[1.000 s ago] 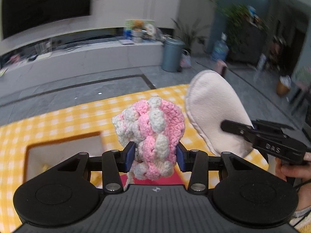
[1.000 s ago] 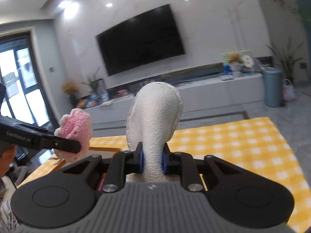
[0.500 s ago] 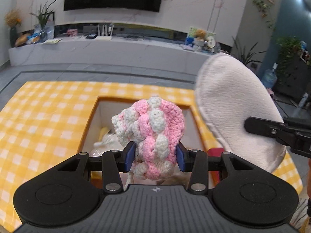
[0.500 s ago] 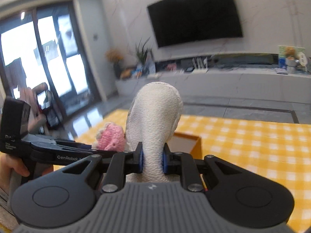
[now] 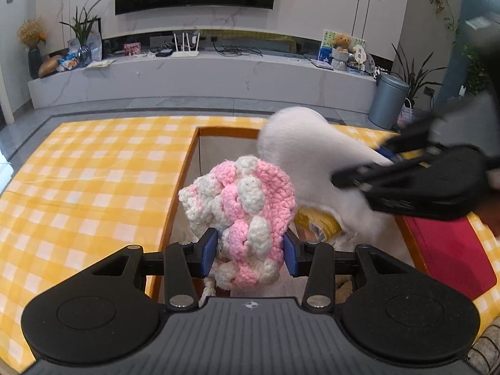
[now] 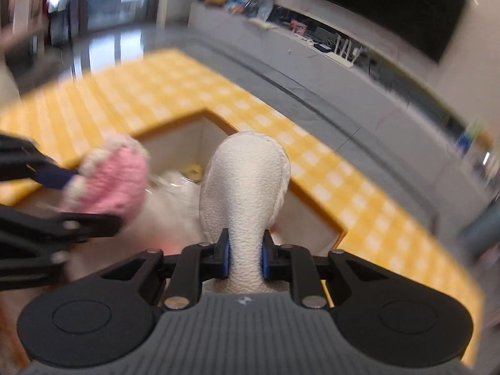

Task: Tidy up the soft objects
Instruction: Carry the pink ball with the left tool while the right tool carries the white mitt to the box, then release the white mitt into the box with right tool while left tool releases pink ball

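My left gripper is shut on a pink and white crocheted piece and holds it above the orange-rimmed box. My right gripper is shut on a cream padded fabric piece and holds it over the same box. In the left wrist view the cream piece and right gripper come in from the right. In the right wrist view the crocheted piece sits at the left. A yellow packet and white soft items lie inside the box.
The box stands on a table with a yellow checked cloth. A red flat item lies right of the box. Beyond the table are grey floor, a long white TV bench and a grey bin.
Both grippers have swung round and tilted down over the box, keeping their soft pieces. The cream piece has come lower and closer to the crocheted piece.
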A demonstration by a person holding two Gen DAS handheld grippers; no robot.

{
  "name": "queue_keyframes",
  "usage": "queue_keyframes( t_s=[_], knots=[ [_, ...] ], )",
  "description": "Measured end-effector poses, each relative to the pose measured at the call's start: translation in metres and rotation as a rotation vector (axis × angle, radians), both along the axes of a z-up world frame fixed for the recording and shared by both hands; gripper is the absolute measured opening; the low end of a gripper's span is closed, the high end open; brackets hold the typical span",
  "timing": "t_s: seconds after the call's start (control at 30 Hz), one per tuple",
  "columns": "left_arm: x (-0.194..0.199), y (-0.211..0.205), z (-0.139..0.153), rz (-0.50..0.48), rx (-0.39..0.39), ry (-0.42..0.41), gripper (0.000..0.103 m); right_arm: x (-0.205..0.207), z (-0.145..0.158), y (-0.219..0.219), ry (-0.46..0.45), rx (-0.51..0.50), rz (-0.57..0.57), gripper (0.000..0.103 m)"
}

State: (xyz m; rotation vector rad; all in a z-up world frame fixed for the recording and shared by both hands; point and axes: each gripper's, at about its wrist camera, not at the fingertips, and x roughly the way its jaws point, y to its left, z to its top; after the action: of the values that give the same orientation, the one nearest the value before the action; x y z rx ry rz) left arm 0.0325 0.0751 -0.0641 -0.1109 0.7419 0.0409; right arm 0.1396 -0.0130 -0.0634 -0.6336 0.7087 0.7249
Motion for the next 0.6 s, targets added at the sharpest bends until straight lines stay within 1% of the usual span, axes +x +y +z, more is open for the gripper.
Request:
queue_keyframes(
  t_s=[0.03,0.1,0.17,0.3,0.43,0.5,0.57,0.6],
  knots=[
    [0.001,0.0,-0.002,-0.003,0.005,0.005,0.049,0.004,-0.004,0.008,-0.012,-0.04,0.015,0.017],
    [-0.001,-0.004,-0.003,-0.002,0.039,0.003,0.049,0.013,-0.011,0.019,-0.032,-0.111,0.031,0.017],
    [-0.003,-0.002,-0.003,-0.006,0.051,0.003,0.049,0.022,-0.015,0.028,-0.038,-0.164,0.038,0.017],
    [-0.004,-0.003,-0.004,-0.006,0.055,0.009,0.049,0.04,-0.022,0.038,0.03,-0.165,0.027,0.016],
    [-0.002,-0.002,-0.007,-0.018,0.062,0.02,0.049,0.053,-0.045,0.044,0.174,-0.138,-0.007,0.013],
    [-0.002,-0.001,-0.009,-0.018,0.061,0.026,0.049,0.055,-0.058,0.049,0.248,-0.103,0.001,0.013],
    [-0.001,0.001,-0.01,-0.001,0.067,0.042,0.049,0.051,-0.068,0.053,0.344,-0.056,0.008,0.011],
    [0.0,0.003,-0.011,0.009,0.071,0.049,0.049,0.05,-0.074,0.057,0.369,-0.053,0.008,0.011]
  ],
)
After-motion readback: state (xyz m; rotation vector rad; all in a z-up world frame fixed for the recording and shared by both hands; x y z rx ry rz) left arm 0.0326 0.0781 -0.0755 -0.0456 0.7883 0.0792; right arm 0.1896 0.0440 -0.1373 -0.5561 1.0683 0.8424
